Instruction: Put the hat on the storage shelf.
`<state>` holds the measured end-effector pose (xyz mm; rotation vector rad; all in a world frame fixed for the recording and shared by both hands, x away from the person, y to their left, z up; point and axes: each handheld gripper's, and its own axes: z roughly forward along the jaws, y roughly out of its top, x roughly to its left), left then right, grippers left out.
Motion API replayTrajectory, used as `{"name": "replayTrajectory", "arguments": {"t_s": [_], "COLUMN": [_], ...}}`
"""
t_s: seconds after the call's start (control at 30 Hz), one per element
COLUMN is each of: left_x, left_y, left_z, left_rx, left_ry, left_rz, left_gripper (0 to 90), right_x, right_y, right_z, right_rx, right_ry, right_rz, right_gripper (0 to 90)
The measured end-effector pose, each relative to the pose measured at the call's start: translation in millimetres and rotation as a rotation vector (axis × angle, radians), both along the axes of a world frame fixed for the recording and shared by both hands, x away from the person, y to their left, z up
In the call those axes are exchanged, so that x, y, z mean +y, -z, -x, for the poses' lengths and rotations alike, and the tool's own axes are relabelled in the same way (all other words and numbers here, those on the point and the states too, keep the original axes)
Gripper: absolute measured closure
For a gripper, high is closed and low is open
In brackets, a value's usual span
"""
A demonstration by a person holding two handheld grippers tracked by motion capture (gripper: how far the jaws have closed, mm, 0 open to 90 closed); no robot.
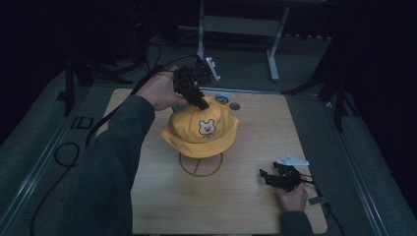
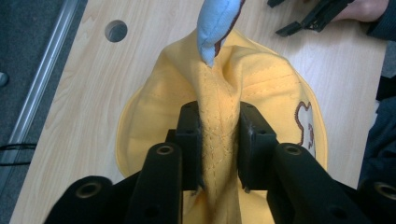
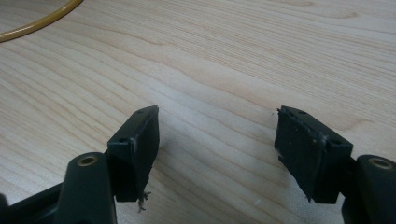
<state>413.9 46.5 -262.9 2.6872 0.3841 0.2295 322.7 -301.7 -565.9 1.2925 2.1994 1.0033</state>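
Person's left forearm (image 1: pixel 110 162), dark sleeve, comes in at near left and reaches fwd to the left gripper (image 1: pixel 200 102) at the far side of the hat. Left gripper view: its fingers (image 2: pixel 190 140) are clamped on a raised fold of the crown of a yellow bucket hat (image 2: pixel 261 79), fabric pinched up between them; a light-blue ear-like tab (image 2: pixel 215 28) sticks up just beyond the fold. Hat (image 1: pixel 201 130) sits mid-bench on a yellow wire stand w/ a ring base (image 1: pixel 200 167); bear face patch faces the near side. Bench (image 1: pixel 246 206) is light wood w/ a round hole (image 1: pixel 234 105) near the far edge, just right of the hat. Right gripper (image 1: pixel 265 177) rests low at near right, well apart from the hat, held by the right hand (image 1: pixel 293 196). Right gripper view: fingers (image 3: pixel 137 149) wide apart, nothing between, just above bare wood; bit of the yellow ring (image 3: pixel 32 25) at top left.
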Motion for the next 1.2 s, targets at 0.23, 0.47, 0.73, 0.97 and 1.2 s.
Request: {"name": "replayTrajectory", "arguments": {"t_s": [0.23, 0.47, 0.73, 0.97, 1.2], "left_x": [3.1, 13.4, 26.1, 25.6, 27.8], "left_y": [-3.2, -15.4, -22.5, -9.0, -5.3], "left_z": [0.0, 4.2, 9.0, 7.1, 9.0], "left_rx": [-0.010, -0.053, -0.072, -0.054, -0.058], "left_ry": [-0.012, -0.018, -0.014, -0.011, -0.016], "left_rz": [0.032, 0.089, 0.123, 0.107, 0.107], "left_gripper": [60.5, 54.5, 75.1, 80.6, 75.1], "right_x": [0.0, 0.1, 0.1, 0.1, 0.1], "right_y": [0.0, 0.0, -0.1, 0.0, 0.0], "right_z": [0.0, 0.1, 0.1, 0.1, 0.1], "right_rx": [0.001, 0.001, 0.001, 0.001, 0.002], "right_ry": [0.000, 0.000, 0.000, 0.000, 0.000], "right_rz": [-0.001, -0.001, -0.001, 0.000, -0.001], "right_gripper": [30.5, 30.5, 30.5, 30.5, 30.5]}}
